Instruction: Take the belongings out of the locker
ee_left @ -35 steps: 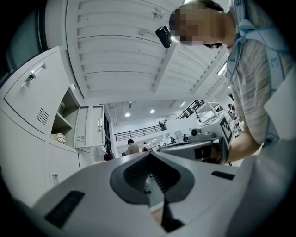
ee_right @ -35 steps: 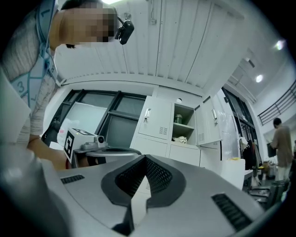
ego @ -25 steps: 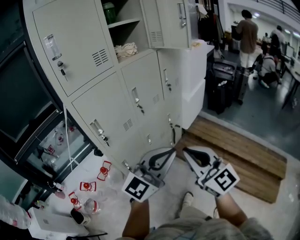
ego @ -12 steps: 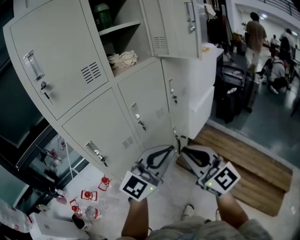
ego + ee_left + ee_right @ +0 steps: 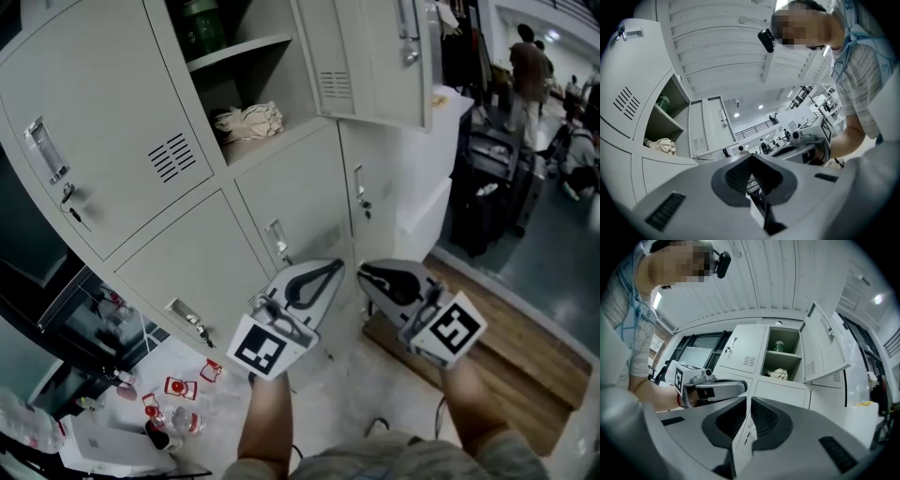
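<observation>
The open locker compartment (image 5: 246,56) is at the top of the head view, its door (image 5: 375,56) swung out to the right. A green bottle (image 5: 204,23) stands on the upper shelf, and a cream cloth bundle (image 5: 251,122) lies on the lower one. Both also show in the gripper views: bottle (image 5: 778,345) and cloth (image 5: 778,375), cloth (image 5: 660,145). My left gripper (image 5: 336,266) and right gripper (image 5: 362,273) are side by side below the compartment, well short of it. Both are shut and hold nothing.
Closed locker doors (image 5: 197,272) fill the space below the open compartment. Small red-labelled bottles (image 5: 178,386) and a white box (image 5: 103,441) lie on the floor at lower left. A wooden platform (image 5: 511,352) is at right, with a black suitcase (image 5: 483,211) and people (image 5: 530,66) behind.
Both grippers have risen and come closer to the locker front. The view has tilted so the open compartment sits lower and larger in the frame.
</observation>
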